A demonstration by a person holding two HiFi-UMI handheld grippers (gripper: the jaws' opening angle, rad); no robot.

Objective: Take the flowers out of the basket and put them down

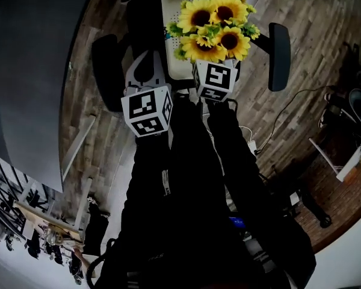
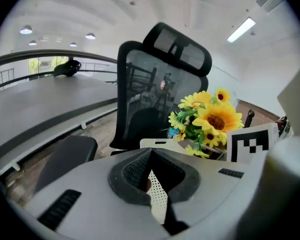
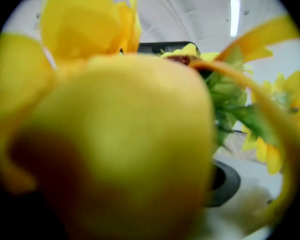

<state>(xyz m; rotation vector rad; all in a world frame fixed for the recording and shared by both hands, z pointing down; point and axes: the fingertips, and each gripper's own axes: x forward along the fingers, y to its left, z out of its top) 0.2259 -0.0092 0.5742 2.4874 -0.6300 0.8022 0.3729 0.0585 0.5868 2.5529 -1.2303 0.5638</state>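
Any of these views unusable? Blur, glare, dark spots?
Right gripper view: flowers right against the lens, a yellow out-of-focus blur that hides the jaws. Left gripper view: sharp, edges bent by the wide lens, ceiling light bright but no bad glare. Head view: flowers crisp and well lit, lower half very dark.

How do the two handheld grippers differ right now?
The right gripper is buried in the sunflowers, petals filling its camera; the left gripper stands beside them, jaws closed on a wall of the white basket. The left's view is clear, the right's blocked. Both carry marker cubes.
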